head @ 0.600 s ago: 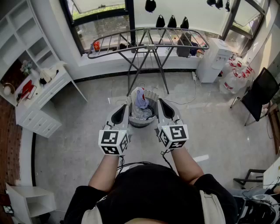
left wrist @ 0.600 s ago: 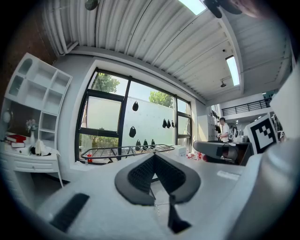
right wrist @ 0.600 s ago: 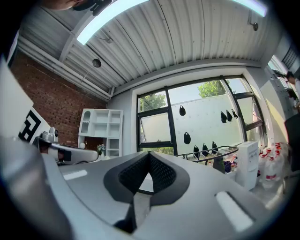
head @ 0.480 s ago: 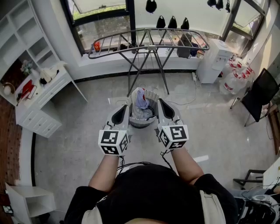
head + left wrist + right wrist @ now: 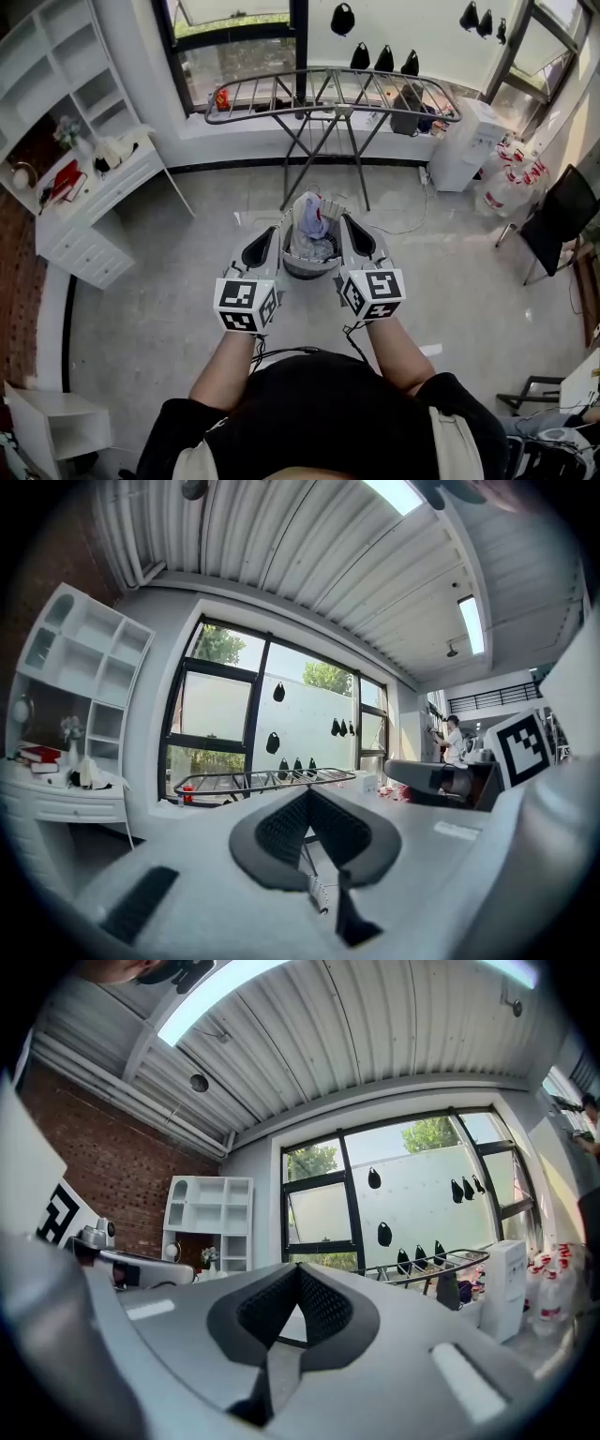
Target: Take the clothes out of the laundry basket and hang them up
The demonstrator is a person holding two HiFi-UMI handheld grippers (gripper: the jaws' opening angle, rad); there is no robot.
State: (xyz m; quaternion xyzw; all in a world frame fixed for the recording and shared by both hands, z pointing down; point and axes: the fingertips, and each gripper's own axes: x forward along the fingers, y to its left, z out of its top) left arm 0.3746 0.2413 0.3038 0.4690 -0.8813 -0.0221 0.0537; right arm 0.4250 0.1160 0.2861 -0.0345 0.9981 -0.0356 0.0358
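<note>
Presently both claws stand closed and empty, the left claw (image 5: 273,232) and right claw (image 5: 346,223) flanking the basket (image 5: 307,273) on the floor (image 5: 159,300), clothes (image 5: 309,216) heaped inside. Recommended: open one claw, descend, pinch the topmost garment's edge. Grey floor; rack (image 5: 328,81) beyond, by the window (image 5: 234,61); white desk (image 5: 98,192) at left.

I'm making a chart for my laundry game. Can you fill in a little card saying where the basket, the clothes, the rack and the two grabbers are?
basket: laundry basket on the floor, in front of the person
clothes: clothes piled in the basket
rack: drying rack beyond the basket, by the window
on the rack: one dark item hanging at its right end
left gripper: jaws together, holding nothing
right gripper: jaws together, holding nothing
</note>
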